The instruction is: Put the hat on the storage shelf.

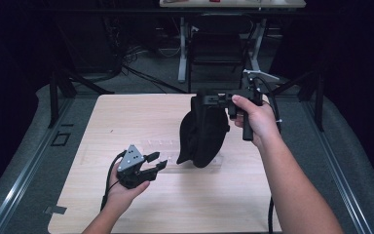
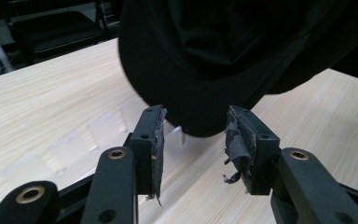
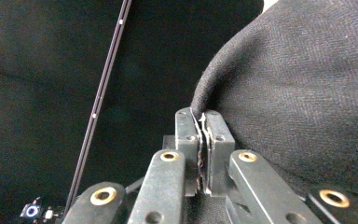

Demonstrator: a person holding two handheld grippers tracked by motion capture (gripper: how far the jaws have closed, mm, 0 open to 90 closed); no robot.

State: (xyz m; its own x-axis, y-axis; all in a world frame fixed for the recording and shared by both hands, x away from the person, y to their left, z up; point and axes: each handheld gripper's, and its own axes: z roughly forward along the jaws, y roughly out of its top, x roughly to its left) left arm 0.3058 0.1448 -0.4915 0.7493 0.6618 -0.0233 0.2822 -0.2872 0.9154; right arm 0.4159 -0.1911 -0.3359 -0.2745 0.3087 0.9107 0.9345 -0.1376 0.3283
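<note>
Beside black cap [image 1: 202, 131], clear stand [image 2: 107, 133]

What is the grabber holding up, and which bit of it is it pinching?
The right gripper holds a black cloth cap up off the table, pinching its edge. The left gripper is open and holds nothing.
</note>
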